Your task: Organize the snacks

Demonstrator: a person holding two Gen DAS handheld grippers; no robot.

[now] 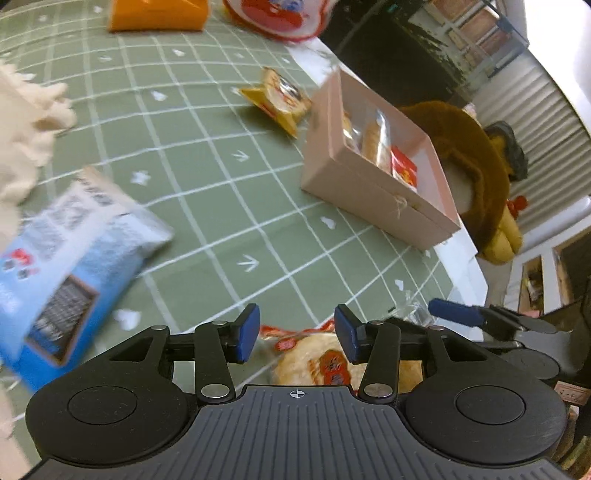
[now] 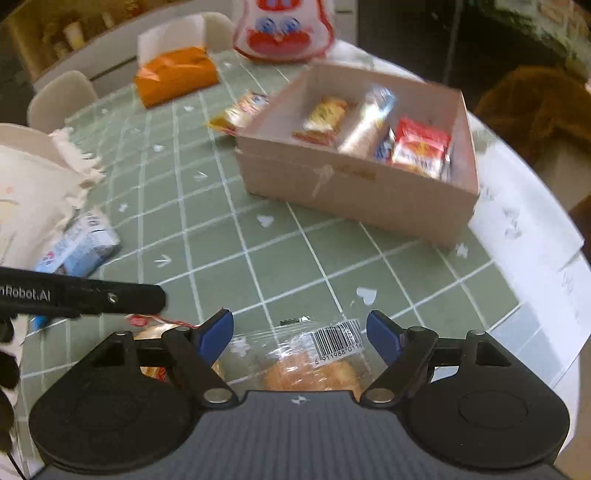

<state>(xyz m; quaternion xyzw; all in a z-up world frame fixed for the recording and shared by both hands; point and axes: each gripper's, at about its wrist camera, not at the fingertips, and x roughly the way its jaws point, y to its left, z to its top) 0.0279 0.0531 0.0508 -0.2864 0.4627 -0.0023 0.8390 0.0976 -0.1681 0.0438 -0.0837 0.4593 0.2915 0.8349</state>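
Observation:
A pink box [image 2: 354, 188] on the green checked cloth holds several snack packets [image 2: 419, 147]; it also shows in the left wrist view [image 1: 373, 199]. My left gripper [image 1: 295, 334] is open above a round cracker packet with a red label [image 1: 317, 365]. My right gripper [image 2: 301, 334] is open over a clear-wrapped pastry with a barcode [image 2: 314, 365]. A yellow snack packet [image 1: 280, 99] lies beside the box's far end, also in the right wrist view [image 2: 240, 110]. A blue and white packet [image 1: 70, 258] lies at the left, also in the right wrist view [image 2: 81, 247].
An orange tissue pack [image 2: 175, 75] and a red and white plush bag [image 2: 284, 31] stand at the far side. A cream fringed cloth bag [image 2: 33, 195] is at the left. A brown plush toy [image 1: 476, 166] sits behind the box. The table edge [image 2: 535, 229] runs on the right.

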